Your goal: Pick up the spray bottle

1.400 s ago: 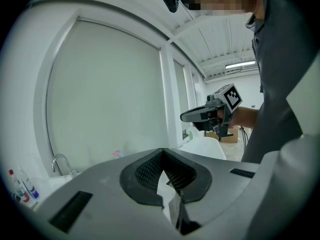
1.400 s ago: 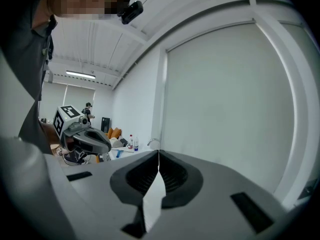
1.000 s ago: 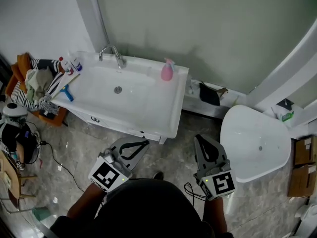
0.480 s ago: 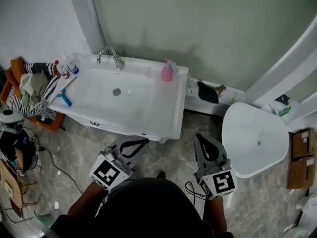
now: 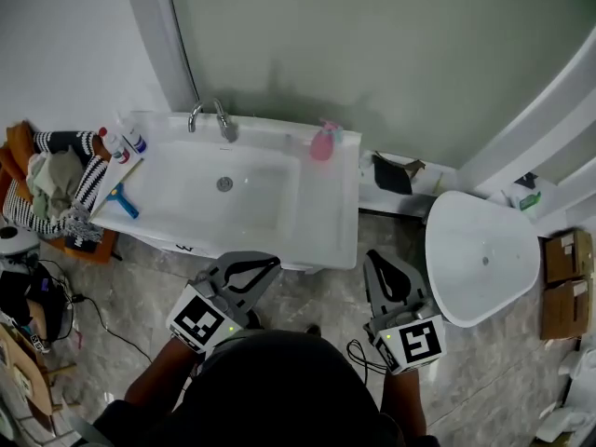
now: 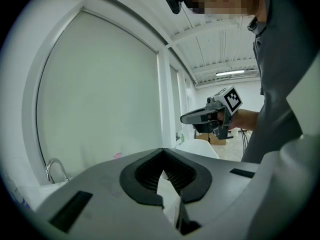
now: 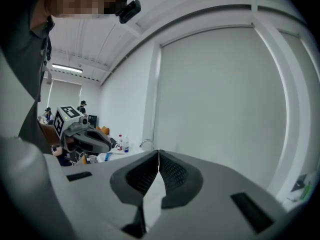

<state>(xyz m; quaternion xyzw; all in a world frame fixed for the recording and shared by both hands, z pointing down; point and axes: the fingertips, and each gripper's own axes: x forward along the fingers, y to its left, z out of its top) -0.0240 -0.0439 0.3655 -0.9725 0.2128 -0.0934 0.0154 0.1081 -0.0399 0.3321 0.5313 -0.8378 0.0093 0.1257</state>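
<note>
Standing upright on the back right corner of the white rectangular washbasin [image 5: 326,222], the pink plastic spray bottle [image 5: 322,143] is close against the pale green wall, with nothing touching it. A chrome tap [image 5: 214,117] rises from the basin's back rim to its left. Two small bottles [image 5: 126,142] sit at the far left corner, beside a heap of striped cloth [image 5: 56,180]. Both grippers hang well short of the bottle, near the basin's front edge, above the grey marbled floor [image 5: 140,277]. The left gripper [image 5: 269,264] has its jaws pressed together, empty. The right gripper [image 5: 374,258] is likewise closed on nothing. A white rounded tub [image 5: 484,254] stands to the right.
</note>
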